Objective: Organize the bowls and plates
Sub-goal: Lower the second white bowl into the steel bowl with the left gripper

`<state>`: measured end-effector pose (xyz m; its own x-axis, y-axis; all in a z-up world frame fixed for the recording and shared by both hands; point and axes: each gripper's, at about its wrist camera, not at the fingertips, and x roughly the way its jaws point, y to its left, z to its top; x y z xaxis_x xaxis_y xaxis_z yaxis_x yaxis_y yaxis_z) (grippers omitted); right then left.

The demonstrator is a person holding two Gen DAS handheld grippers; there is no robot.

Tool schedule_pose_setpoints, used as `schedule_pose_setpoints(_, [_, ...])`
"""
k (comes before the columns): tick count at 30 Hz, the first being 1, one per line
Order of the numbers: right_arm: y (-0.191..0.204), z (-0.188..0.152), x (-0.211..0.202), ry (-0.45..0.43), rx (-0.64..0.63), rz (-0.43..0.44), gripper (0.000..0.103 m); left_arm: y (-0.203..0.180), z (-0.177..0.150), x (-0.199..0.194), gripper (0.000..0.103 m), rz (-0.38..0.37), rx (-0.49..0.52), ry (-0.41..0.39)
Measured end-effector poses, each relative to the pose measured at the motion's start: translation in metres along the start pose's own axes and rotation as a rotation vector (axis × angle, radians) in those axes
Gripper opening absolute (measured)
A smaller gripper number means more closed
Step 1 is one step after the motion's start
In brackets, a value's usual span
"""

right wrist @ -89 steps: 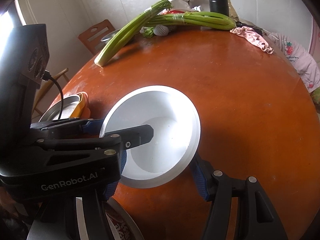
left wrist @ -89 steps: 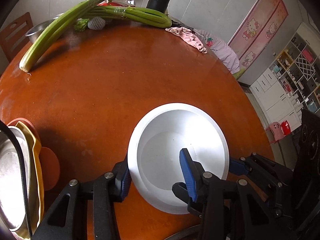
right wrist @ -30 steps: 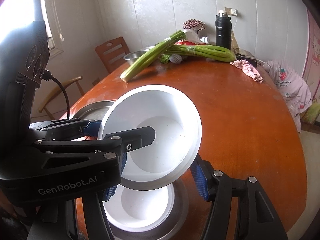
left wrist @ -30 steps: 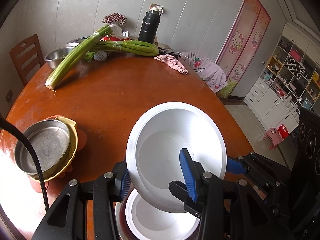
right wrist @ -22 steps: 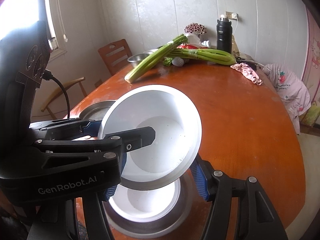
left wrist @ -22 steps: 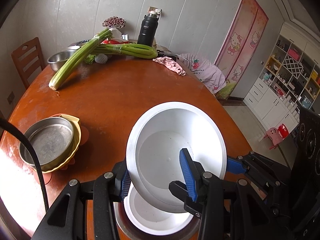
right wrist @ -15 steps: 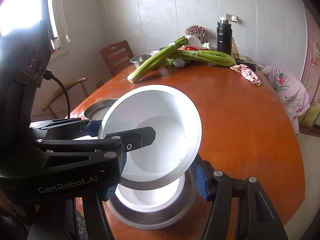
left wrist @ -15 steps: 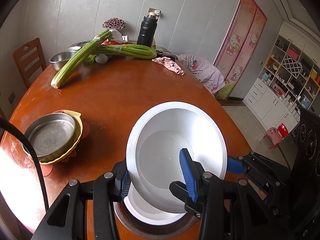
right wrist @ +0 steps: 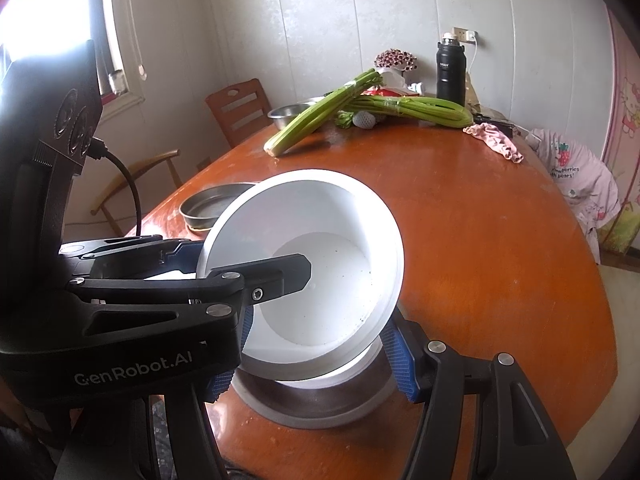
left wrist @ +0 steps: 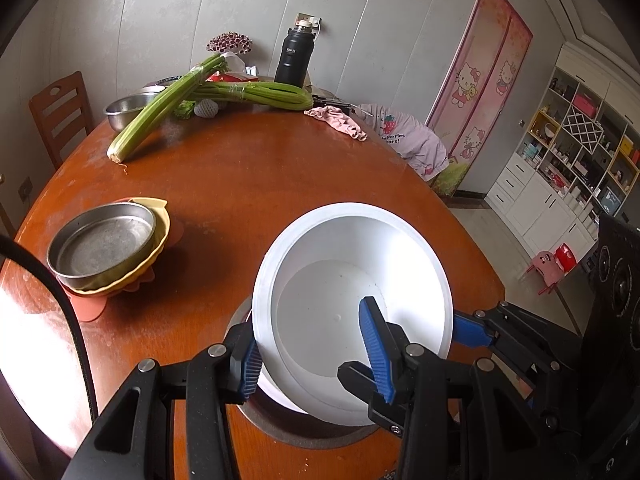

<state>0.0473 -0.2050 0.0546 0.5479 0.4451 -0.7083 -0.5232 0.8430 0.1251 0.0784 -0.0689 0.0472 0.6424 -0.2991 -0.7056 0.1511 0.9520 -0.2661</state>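
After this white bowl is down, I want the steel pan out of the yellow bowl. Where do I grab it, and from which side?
Pinch the steel pan by its upright rim wall on the near side, one finger inside and one outside, coming down from above. It sits nested in the yellow bowl, so probably only the rim gives a hold.
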Motion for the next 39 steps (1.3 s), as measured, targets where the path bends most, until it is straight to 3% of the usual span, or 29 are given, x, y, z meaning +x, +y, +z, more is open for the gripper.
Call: schedule_pose_setpoints(39, [0.004,-0.024,0.019,0.064,-0.007,-0.023,0.066,0.004,-0.019,0.023,0.045,0.006,-0.007,0.066])
